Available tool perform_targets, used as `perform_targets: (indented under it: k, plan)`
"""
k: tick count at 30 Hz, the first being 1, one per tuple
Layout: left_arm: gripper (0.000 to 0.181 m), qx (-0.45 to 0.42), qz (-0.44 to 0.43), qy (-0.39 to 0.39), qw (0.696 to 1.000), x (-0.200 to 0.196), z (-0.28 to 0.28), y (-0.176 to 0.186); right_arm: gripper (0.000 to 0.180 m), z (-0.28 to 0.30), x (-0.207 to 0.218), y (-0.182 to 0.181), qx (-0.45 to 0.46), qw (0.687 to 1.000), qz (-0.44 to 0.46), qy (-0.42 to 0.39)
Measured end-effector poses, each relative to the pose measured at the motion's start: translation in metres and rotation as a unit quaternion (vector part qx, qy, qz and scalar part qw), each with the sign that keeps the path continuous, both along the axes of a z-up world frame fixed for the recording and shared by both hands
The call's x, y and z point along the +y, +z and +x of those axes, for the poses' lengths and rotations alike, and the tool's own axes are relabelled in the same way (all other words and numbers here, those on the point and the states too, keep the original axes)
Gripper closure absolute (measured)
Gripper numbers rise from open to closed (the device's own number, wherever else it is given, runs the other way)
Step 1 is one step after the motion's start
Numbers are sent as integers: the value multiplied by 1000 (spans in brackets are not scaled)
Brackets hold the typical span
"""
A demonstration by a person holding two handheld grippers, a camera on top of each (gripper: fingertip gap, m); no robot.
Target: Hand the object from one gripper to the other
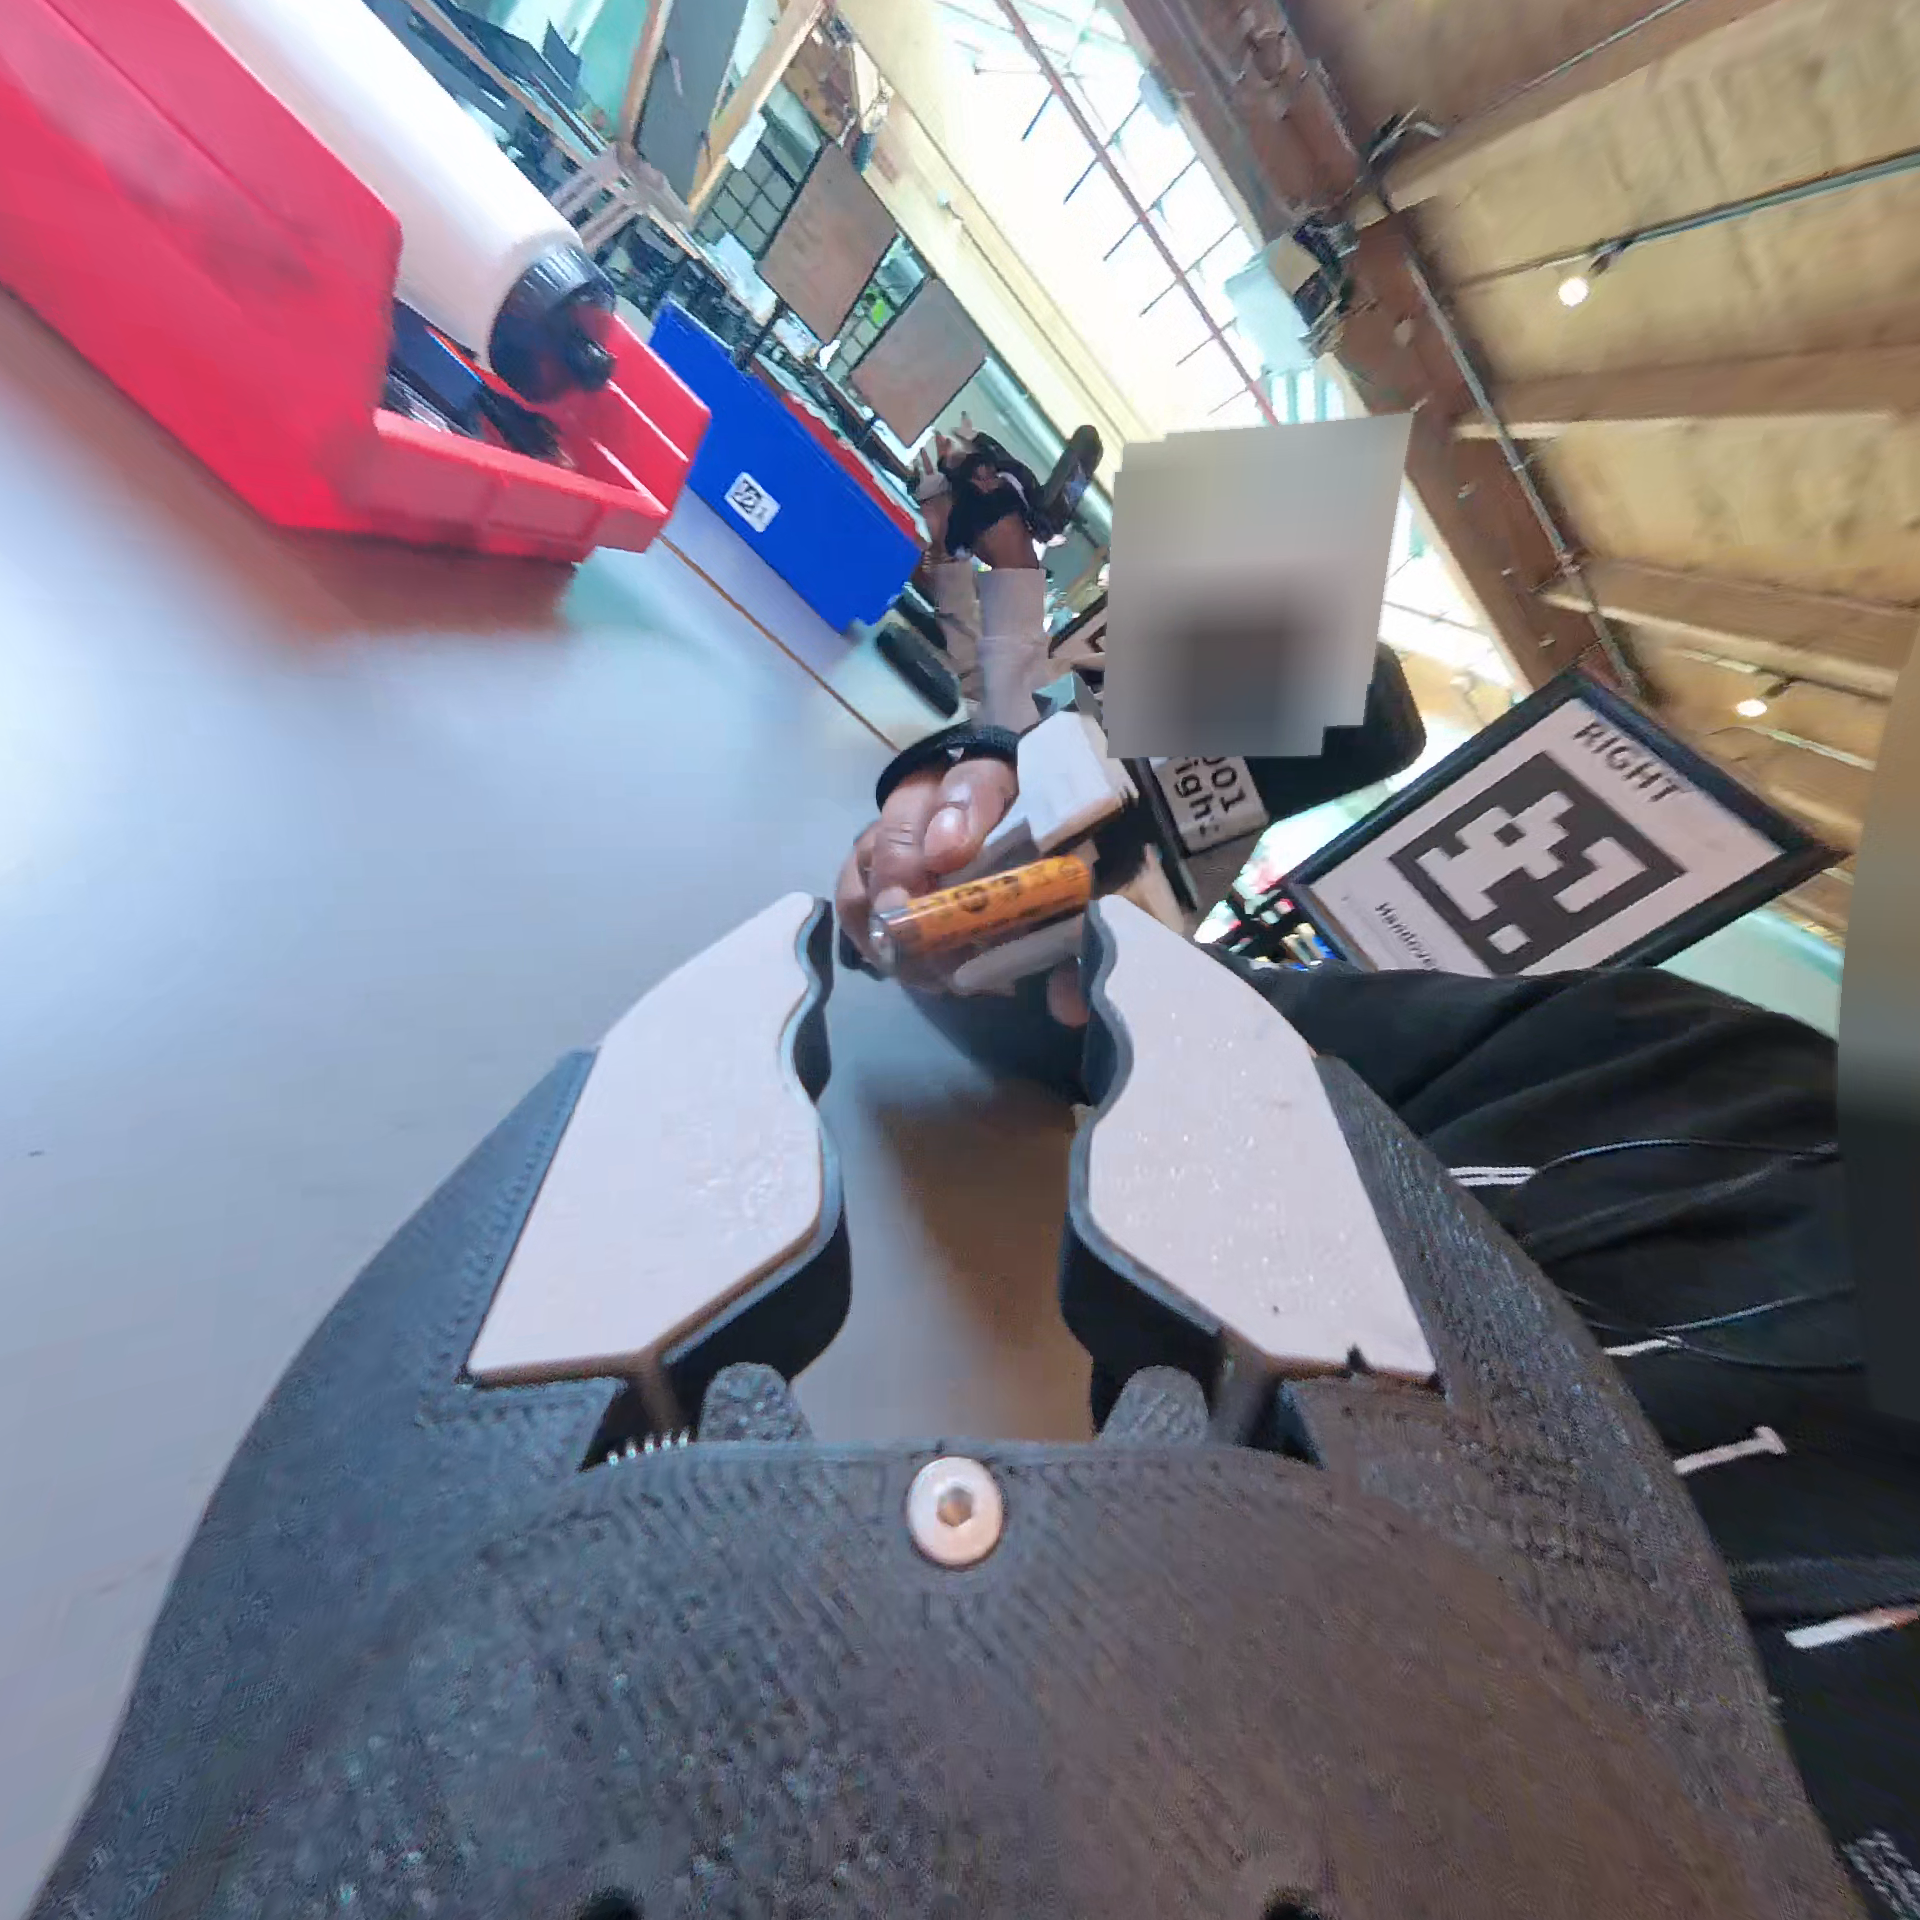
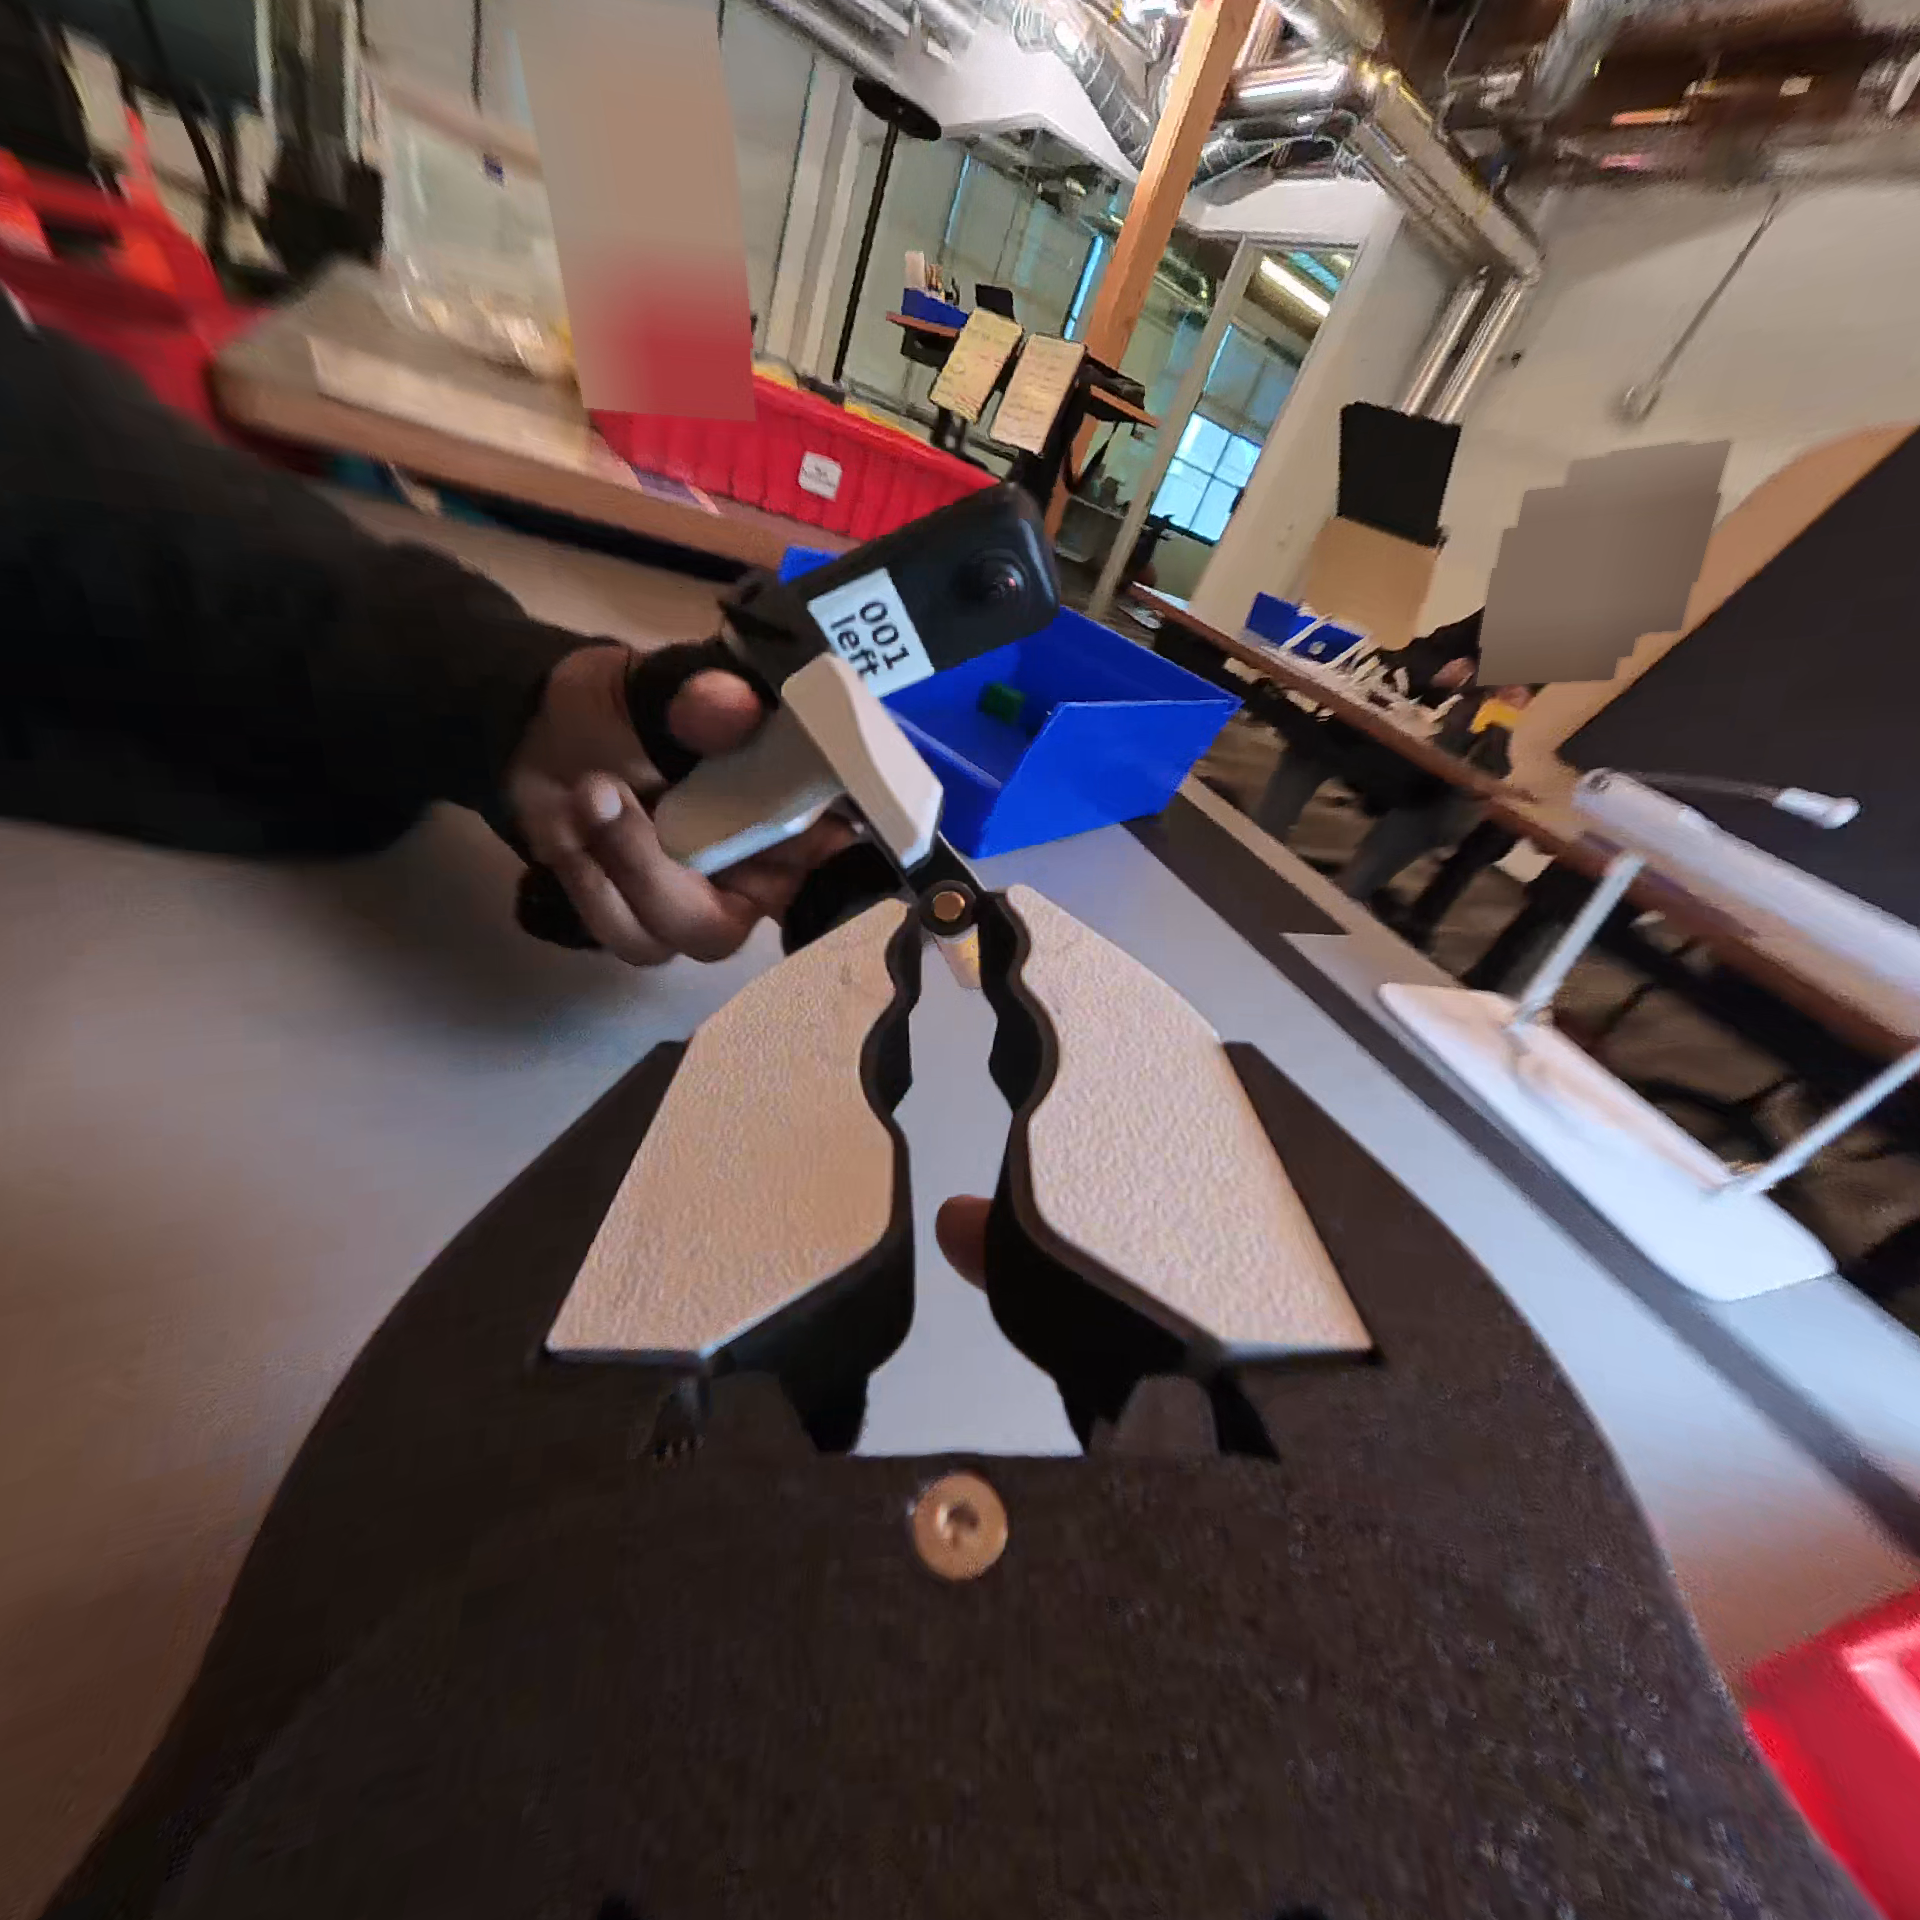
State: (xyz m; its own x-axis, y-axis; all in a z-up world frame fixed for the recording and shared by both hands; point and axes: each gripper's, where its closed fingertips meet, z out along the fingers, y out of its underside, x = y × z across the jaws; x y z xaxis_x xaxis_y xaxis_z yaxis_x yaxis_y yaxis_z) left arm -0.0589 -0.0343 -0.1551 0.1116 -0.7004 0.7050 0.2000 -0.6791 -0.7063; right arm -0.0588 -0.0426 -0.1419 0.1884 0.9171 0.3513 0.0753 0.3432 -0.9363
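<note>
The left gripper (image 1: 951,925) stands wide apart, its tips flanking the orange battery (image 1: 982,902). The right gripper (image 2: 948,914) pinches that battery (image 2: 948,906) above the grey counter (image 1: 364,831).

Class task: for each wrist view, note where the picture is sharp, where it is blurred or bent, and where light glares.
Left wrist view: battery and left tool sharp; red bin smeared; ceiling beams curve, wide-angle distortion; window glare washes the table. Right wrist view: right tool sharp; the far left background is blurred; blue bin fairly clear.

Left gripper (image 1: 956,935) agape, right gripper (image 2: 951,914) clamped.
</note>
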Motion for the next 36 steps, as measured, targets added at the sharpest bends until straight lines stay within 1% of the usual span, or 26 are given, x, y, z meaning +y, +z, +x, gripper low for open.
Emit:
perform_targets:
  k: [2, 4, 6, 9, 11, 13, 15, 16, 18, 19, 20, 22, 24, 25, 28, 30, 31, 33, 34, 36]
  plan:
    - [131, 17, 3, -13, 1000, -6, 7, -3, 169, -3, -3, -5, -24, 998, 64, -17]
    - [125, 50, 30, -7, 998, -8, 11, -7, 169, -4, -4, -7, -34, 994, 98, -30]
    - [131, 64, 42, 9, 997, -5, 8, -7, 170, -4, -4, -7, -41, 992, 115, -34]
    - [133, 76, 43, 2, 996, -6, 8, -11, 169, -5, -6, -12, -62, 984, 163, -39]
    - [134, 78, 43, -8, 996, -8, 8, -13, 169, -5, -8, -12, -63, 983, 169, -38]
    - [134, 77, 56, -15, 995, -9, 7, -11, 169, -5, -9, -10, -53, 986, 156, -31]
    - [134, 84, 86, -12, 993, -10, 6, -7, 166, -7, -11, -9, -38, 993, 112, -14]
    - [134, 92, 108, -5, 990, -9, 4, -5, 157, -8, -13, -10, -34, 997, 74, 2]
    - [134, 119, 164, 21, 979, -6, 0, 0, 147, -8, -14, -8, -14, 998, -35, 40]
    - [134, 140, 201, 34, 969, -5, -3, 2, 141, -8, -13, -6, -2, 992, -107, 61]
    - [134, 166, 240, 46, 955, -4, -5, 3, 137, -8, -12, -5, 5, 979, -182, 87]
    - [134, 223, 323, 66, 917, -4, -7, 2, 135, -7, -9, -6, 15, 939, -320, 128]
    - [134, 267, 392, 72, 877, -8, -5, -1, 137, -6, -5, -9, 22, 896, -417, 151]
    - [134, 284, 420, 70, 859, -10, -3, -3, 138, -6, -4, -12, 20, 878, -451, 157]
    - [134, 327, 484, 64, 809, -17, 3, -10, 146, -10, -14, -24, -11, 843, -505, 184]
    - [133, 345, 511, 56, 785, -21, 7, -15, 156, -13, -22, -31, -31, 833, -517, 193]
    - [134, 353, 518, 53, 777, -22, 8, -17, 165, -13, -25, -30, -29, 830, -519, 202]
    - [133, 354, 522, 51, 774, -22, 9, -18, 166, -13, -26, -29, -29, 827, -521, 210]
    - [133, 350, 516, 50, 780, -22, 9, -18, 166, -12, -26, -29, -28, 826, -521, 213]
    - [134, 333, 484, 47, 808, -22, 9, -17, 167, -11, -26, -24, -16, 829, -512, 222]
